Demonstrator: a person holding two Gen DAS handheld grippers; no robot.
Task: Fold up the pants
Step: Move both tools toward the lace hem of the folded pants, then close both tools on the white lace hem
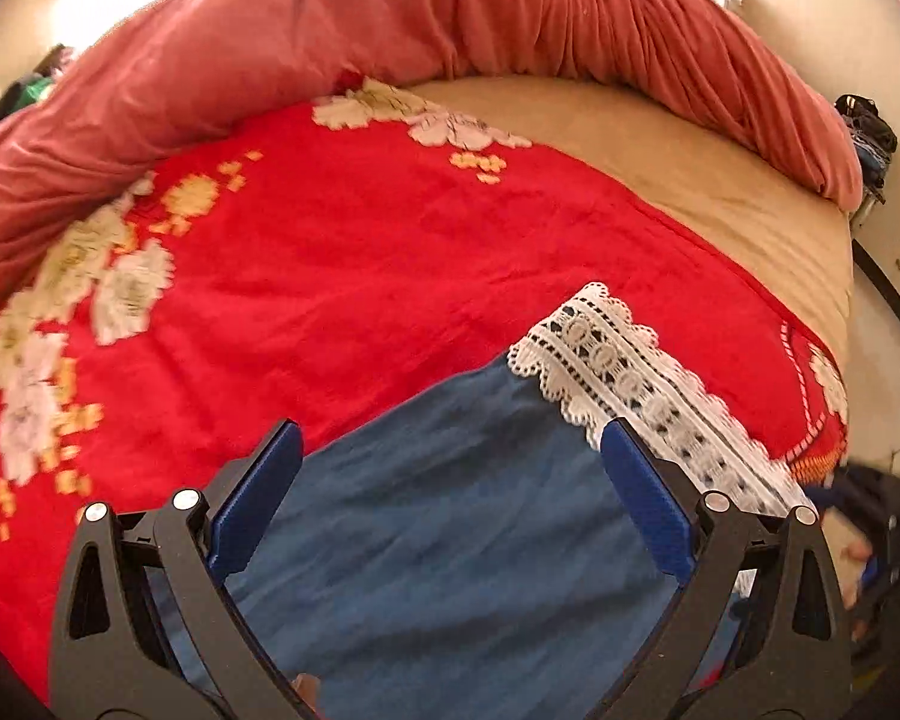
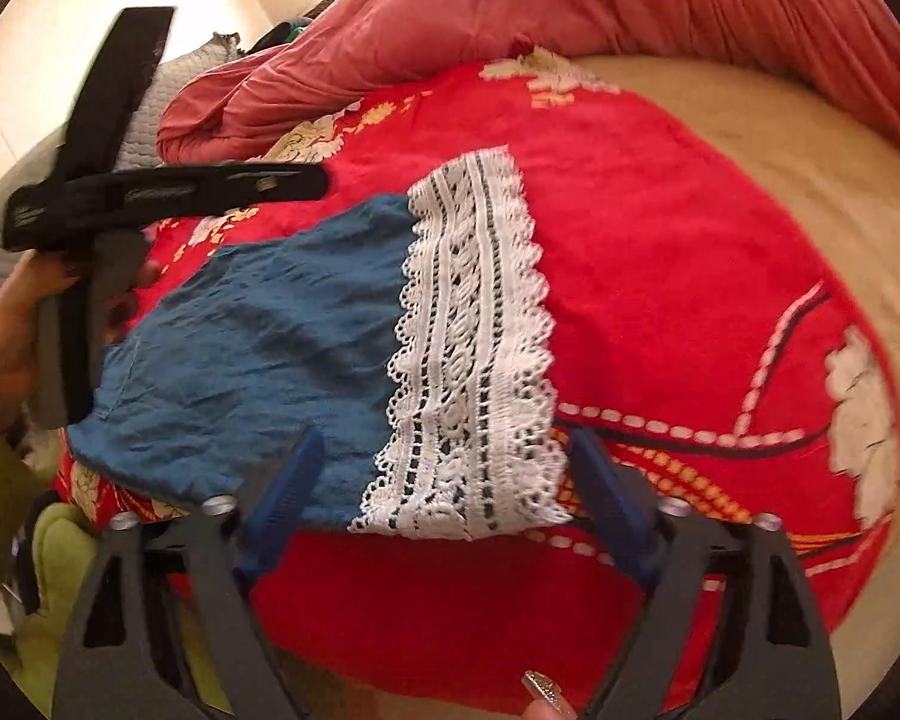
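On the red floral blanket [image 2: 660, 252] lie blue lace-hemmed pants [image 2: 258, 348]; both the left gripper [image 1: 450, 456] and the right gripper [image 2: 444, 468] gape apart.

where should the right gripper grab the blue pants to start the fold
Judging from the layout, take the blue pants at the white lace hem, near its lower corner. It lies flat on the red blanket, directly ahead of the open right gripper, so coming in low from the near edge and pinching that edge looks easiest.
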